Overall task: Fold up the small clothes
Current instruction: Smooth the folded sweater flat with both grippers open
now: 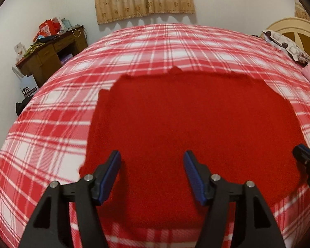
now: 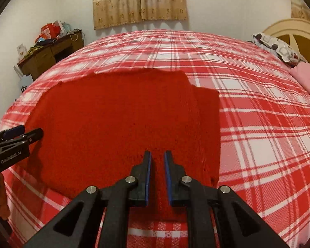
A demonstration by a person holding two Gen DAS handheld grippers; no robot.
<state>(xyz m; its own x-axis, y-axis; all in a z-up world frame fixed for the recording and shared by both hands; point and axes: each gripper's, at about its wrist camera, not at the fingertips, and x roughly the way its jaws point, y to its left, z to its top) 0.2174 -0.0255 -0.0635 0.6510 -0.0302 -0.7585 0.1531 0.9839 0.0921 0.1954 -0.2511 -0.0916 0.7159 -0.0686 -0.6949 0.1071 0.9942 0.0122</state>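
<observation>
a: where is the red cloth [image 1: 192, 124]?

b: it lies flat on the checked bed cover [image 1: 51, 136], near the front edge. it looks like a knitted top, and its sides are straight, so i think it is partly folded already. i can't see sleeves sticking out.

a: what are the two grippers doing?

b: the left gripper [image 1: 153, 173] is over the near left part of the cloth. its jaws stand wide apart and hold nothing. the right gripper [image 2: 157, 173] is over the near right part. its jaws have a small gap and nothing is between them, so it holds nothing too.

a: so which step is this?

b: i think it is between folds. nobody is pinching the cloth now.

a: what comes next?

b: my guess: both grippers go down to the near edge, pinch it, and lift it over to the far edge.

a: what else is there?

b: a pillow [image 2: 279, 49] by the headboard, a messy desk [image 1: 51, 51], and curtains [image 1: 144, 0] on the wall.
</observation>
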